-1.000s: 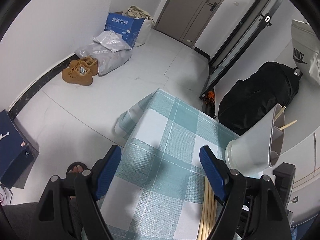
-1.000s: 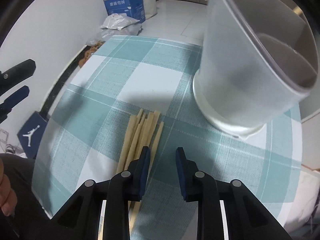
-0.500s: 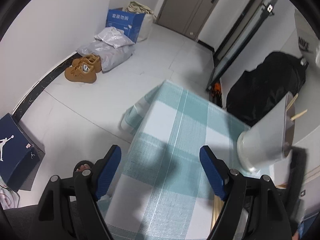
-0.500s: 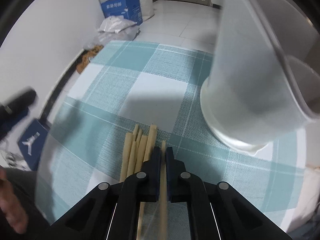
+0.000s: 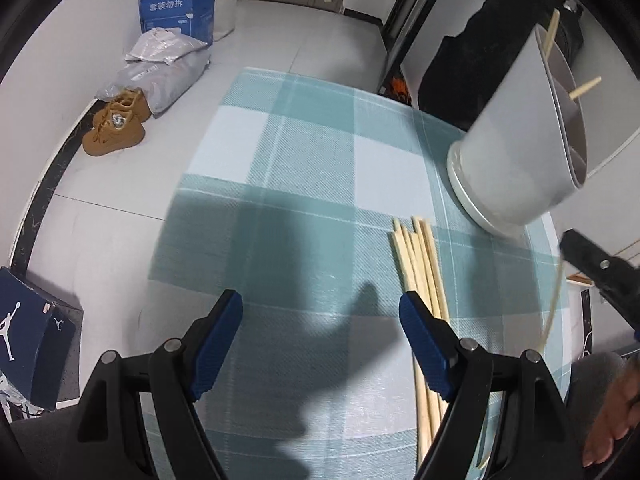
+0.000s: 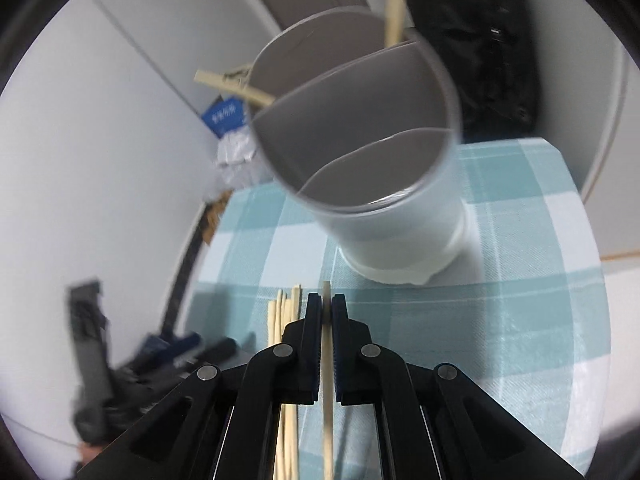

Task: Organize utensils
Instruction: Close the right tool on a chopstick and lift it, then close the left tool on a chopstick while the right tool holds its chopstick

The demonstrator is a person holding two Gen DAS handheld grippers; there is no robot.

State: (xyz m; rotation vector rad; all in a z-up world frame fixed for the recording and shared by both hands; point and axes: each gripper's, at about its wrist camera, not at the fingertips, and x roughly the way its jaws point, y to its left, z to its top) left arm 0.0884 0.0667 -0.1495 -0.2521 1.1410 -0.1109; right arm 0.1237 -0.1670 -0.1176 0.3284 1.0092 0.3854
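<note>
My right gripper [image 6: 326, 303] is shut on one wooden chopstick [image 6: 327, 380], lifted above the checked tablecloth [image 6: 520, 320]; in the left wrist view that chopstick [image 5: 554, 304] hangs from the right gripper [image 5: 566, 242] at the right edge. The grey divided utensil holder [image 6: 384, 216] stands just beyond, with two chopsticks [image 6: 394, 8] sticking out of its far compartment. A bundle of several chopsticks [image 5: 420, 264] lies on the cloth below. My left gripper [image 5: 320, 320] hangs open over the cloth, its right finger beside the bundle, with nothing between its fingers.
The holder [image 5: 520, 152] sits near the table's far right corner. On the floor to the left lie tan shoes [image 5: 116, 124], grey bags [image 5: 164, 68], a blue carton [image 5: 176, 12] and a dark shoebox [image 5: 28, 332]. A black bag [image 5: 480, 40] stands behind the table.
The right gripper closed on one chopstick from the bundle and lifted it toward the holder. The left gripper swung over the table, bringing the bundle into its view.
</note>
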